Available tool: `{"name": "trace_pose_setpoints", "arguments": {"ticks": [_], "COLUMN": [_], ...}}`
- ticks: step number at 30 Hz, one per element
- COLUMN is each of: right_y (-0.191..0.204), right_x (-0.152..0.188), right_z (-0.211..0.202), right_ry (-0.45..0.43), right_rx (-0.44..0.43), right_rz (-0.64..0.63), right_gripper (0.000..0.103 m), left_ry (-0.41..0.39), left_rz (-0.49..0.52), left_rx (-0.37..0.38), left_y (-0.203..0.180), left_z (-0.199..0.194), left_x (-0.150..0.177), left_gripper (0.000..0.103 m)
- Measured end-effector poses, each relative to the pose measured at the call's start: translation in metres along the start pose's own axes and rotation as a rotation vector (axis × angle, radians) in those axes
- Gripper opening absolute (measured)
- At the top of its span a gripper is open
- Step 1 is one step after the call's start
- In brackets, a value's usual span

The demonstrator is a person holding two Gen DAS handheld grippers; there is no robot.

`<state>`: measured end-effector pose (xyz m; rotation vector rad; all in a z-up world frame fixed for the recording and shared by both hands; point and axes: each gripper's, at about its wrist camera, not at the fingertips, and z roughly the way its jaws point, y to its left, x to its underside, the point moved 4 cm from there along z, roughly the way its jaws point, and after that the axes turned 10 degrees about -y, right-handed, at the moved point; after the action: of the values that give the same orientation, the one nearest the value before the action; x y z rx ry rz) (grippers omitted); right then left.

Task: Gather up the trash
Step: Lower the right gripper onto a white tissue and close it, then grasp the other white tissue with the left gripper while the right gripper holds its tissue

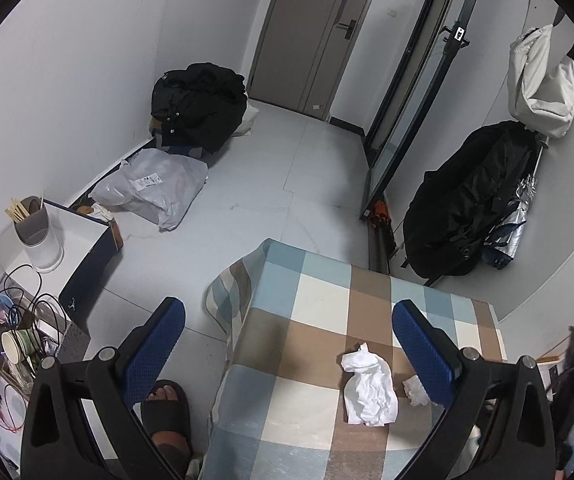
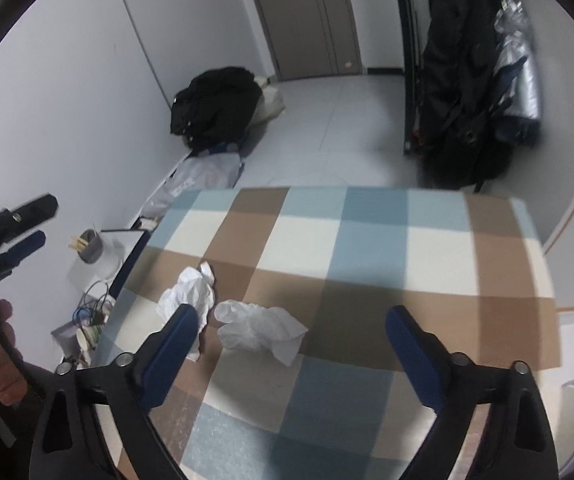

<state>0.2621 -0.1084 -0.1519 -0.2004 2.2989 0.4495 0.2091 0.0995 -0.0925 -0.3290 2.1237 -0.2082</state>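
A large crumpled white paper point(image 1: 367, 388) lies on the checked tablecloth point(image 1: 319, 304). A smaller white wad point(image 1: 417, 390) sits beside it, partly behind the right finger of my left gripper point(image 1: 289, 306). That gripper hangs open above the table's left edge with nothing between its pads. In the right wrist view the same crumpled paper point(image 2: 191, 288) is partly hidden by a finger of my right gripper point(image 2: 291, 313). A flatter white tissue point(image 2: 259, 330) lies on the cloth point(image 2: 367, 240) below the open fingers, untouched. My left gripper point(image 2: 41, 222) shows at the left edge, held by a hand.
Left of the table stand a white cup with wooden sticks point(image 1: 37, 232) on a white box and a bin of cables and cups point(image 1: 19, 332). A slippered foot point(image 1: 167, 412) rests by the table. A black jacket pile point(image 1: 199, 104), a grey parcel bag point(image 1: 155, 188) and a hanging black coat point(image 1: 471, 200) are farther off.
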Motion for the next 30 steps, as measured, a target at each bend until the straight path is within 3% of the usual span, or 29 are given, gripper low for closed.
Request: {"name": "trace_pose_setpoints", "arguments": {"ticks": [4,13,14,17,23,30], "right_y": [0.005,0.013,0.014,0.017,0.017,0.01], "right_x": [0.008,0.019,0.02,0.023,0.024,0.022], "right_z": [0.022,0.046,0.046,0.044,0.035,0.025], "right_ry": [0.051,0.096,0.101,0.103,0.089,0.075], "right_rx": [-0.017,-0.008,-0.014,-0.008,-0.021,-0.034], "right_rz": [0.004,-0.018,-0.023,-0.058,-0.082,-0.084], "right_gripper": [0.082,0.043,0.033,0.024,0.021,0.02], "left_ry": [0.022,0.065,0.07,0.081,0.103,0.188], "left_rz": [-0.009,-0.038,-0.039,-0.038,-0.016,0.031], "left_rx": [0.012,0.019,0.02,0.022,0.025,0.064], "left_y": [0.002,0.008,0.008,0.006,0.003,-0.011], "left_z": [0.005,0.012,0.013,0.014,0.018,0.032], "left_x": [0.0,0.003,0.004,0.005,0.009,0.022], "left_gripper": [0.102,0.102,0.102,0.102,0.102,0.102]}}
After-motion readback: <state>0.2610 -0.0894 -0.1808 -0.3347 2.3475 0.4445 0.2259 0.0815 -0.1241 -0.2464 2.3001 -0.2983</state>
